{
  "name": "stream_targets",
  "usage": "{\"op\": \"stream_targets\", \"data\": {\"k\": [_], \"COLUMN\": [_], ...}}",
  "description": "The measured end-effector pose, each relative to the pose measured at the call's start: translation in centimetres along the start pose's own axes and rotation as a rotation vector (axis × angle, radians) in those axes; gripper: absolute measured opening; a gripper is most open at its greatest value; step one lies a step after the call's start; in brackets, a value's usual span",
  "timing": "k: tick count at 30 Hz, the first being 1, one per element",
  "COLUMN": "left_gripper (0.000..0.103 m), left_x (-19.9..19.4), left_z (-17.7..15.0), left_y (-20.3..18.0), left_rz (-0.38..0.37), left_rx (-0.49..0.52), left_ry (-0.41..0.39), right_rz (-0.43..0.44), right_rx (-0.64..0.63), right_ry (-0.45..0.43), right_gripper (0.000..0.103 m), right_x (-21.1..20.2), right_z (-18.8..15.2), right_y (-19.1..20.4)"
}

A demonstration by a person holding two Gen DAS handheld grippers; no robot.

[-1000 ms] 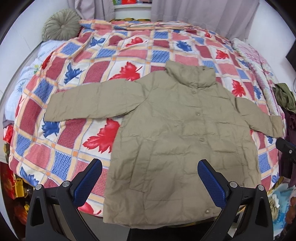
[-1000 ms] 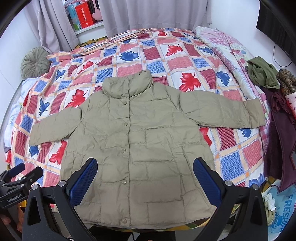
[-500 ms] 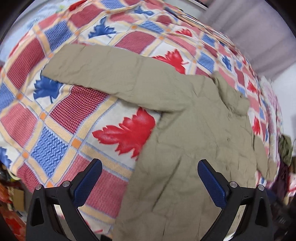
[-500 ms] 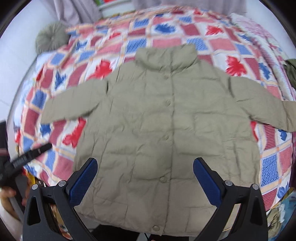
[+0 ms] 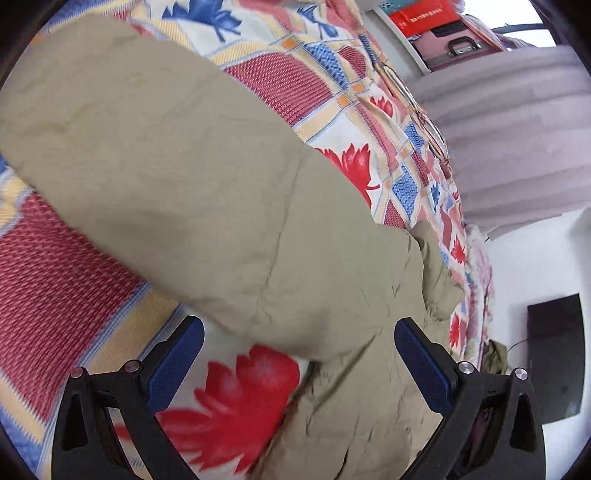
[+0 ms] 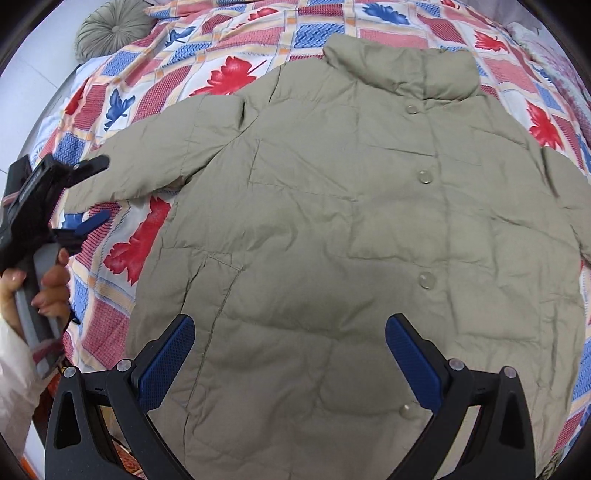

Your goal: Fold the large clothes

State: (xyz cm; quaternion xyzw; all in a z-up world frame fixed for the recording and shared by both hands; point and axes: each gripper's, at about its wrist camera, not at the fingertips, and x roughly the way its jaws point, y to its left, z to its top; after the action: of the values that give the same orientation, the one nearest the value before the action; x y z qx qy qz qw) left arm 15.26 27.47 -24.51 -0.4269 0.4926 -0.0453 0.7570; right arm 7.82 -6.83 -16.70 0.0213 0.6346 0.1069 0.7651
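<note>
Olive-drab quilted fabric fills both views: a padded jacket [image 6: 351, 221] lies front-up and buttoned on the bed, hem nearest, stand-up collar [image 6: 402, 70] farthest. The right gripper [image 6: 288, 365] hovers over the hem with its jaws spread wide and nothing between them. The left gripper [image 5: 299, 369] is also wide open and empty, close above the jacket's left sleeve [image 5: 177, 166], near where that sleeve joins the body. In the right wrist view the left gripper [image 6: 74, 195] is at the sleeve's cuff end, held by a hand [image 6: 48, 291]. The sleeve's long axis runs sideways, away from the body, so the left gripper looks much the nearer to take it and carry it across the chest. Under everything lies a patchwork quilt [image 6: 229, 44] with red and blue leaves; beyond it, a round grey cushion [image 6: 110, 33], and in the left view grey curtains [image 5: 517, 140] and a white wall.
</note>
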Motion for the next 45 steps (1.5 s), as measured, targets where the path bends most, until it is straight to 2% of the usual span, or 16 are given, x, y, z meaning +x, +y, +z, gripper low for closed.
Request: {"op": "stream_targets", "data": {"k": [8,13,14,15,16,17,18,19,20,21,22,25,30,37,41,45], "left_gripper": [0.103,0.103,0.097,0.076,0.062,0.039,0.021,0.017,0.016,0.016,0.013,0.011,0.011,0.011,0.011,0.011], "left_x": [-1.5,-1.6,-1.4,-1.2,-0.9,-0.8,-0.8,-1.1,-1.4,-1.9,-2.8,-4.8,-7.1,-4.5,-0.4,5.6], "left_z": [5.5,9.5,9.9,10.4,10.8,11.0,11.2,11.5,11.5,11.4,10.9,9.7,8.2,4.1,0.0,-5.2], "left_y": [0.5,3.1,3.5,4.0,4.4,4.7,5.0,4.9,4.6,3.8,3.2,-0.4,-7.1,-18.2,-24.7,-28.8], "left_rz": [0.035,0.186,0.214,0.244,0.274,0.281,0.261,0.259,0.276,0.302,0.318,0.338,0.211,0.03,-0.031,-0.042], "left_rx": [0.028,0.015,0.008,-0.002,-0.012,-0.019,-0.027,-0.028,-0.009,0.031,0.077,0.241,0.394,0.569,0.683,0.771], "left_ry": [-0.116,-0.183,-0.183,-0.182,-0.179,-0.174,-0.174,-0.181,-0.193,-0.213,-0.23,-0.273,-0.3,-0.242,-0.161,-0.032], "right_rz": [0.032,0.076,0.079,0.08,0.079,0.076,0.08,0.088,0.096,0.109,0.132,0.196,0.279,0.331,0.374,0.37], "right_rx": [0.014,0.057,0.057,0.055,0.052,0.053,0.056,0.057,0.061,0.076,0.093,0.106,0.128,0.146,0.184,0.324], "right_ry": [-0.045,-0.098,-0.116,-0.13,-0.141,-0.151,-0.16,-0.16,-0.146,-0.125,-0.116,-0.115,-0.054,0.005,0.002,0.004], "right_gripper": [0.103,0.103,0.103,0.103,0.103,0.102,0.093,0.068,0.051,0.026,0.021,0.017,0.017,0.017,0.017,0.017], "right_x": [1.7,2.8,3.0,3.1,3.3,3.6,3.8,4.3,5.0,5.9,6.5,8.0,11.7,12.8,10.0,7.2], "right_z": [3.2,7.4,8.3,9.1,9.8,10.6,11.3,12.0,12.6,13.2,13.6,14.0,13.9,13.4,11.6,8.9], "right_y": [0.6,1.3,1.6,2.0,2.4,2.8,3.1,3.5,3.8,4.0,4.1,4.8,6.1,5.8,2.6,-4.5]}}
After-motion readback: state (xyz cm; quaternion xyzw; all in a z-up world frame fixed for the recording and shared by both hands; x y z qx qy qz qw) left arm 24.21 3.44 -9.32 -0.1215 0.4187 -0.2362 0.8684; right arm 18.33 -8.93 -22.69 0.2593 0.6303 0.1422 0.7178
